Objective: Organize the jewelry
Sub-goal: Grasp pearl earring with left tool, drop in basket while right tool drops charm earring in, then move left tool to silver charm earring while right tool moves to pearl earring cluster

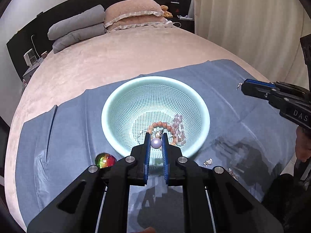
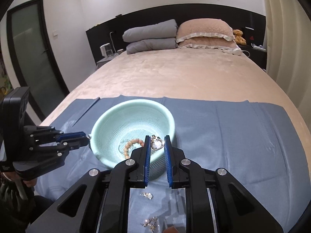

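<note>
A mint-green mesh basket [image 1: 108, 104] [image 2: 101, 124] sits on a blue cloth on the bed. Inside lie an orange bead bracelet [image 1: 161, 124] [image 2: 130, 143] and a pink crystal bracelet [image 1: 178, 125]. My left gripper [image 1: 156, 136] is shut on a pearl pendant [image 1: 156, 143] over the basket's near rim; it also shows in the right wrist view [image 2: 85, 136]. My right gripper [image 2: 157, 137] is shut on a silver pendant [image 2: 156, 143] over the basket's right side; it also shows in the left wrist view [image 1: 242, 87].
A multicoloured glass ball [image 1: 105, 160] lies on the blue cloth [image 1: 58, 136] left of my left gripper. Small silver pieces [image 2: 146, 195] [image 1: 208, 162] lie on the cloth near me. Pillows [image 2: 204, 33] and a folded grey quilt [image 2: 151, 36] sit at the headboard.
</note>
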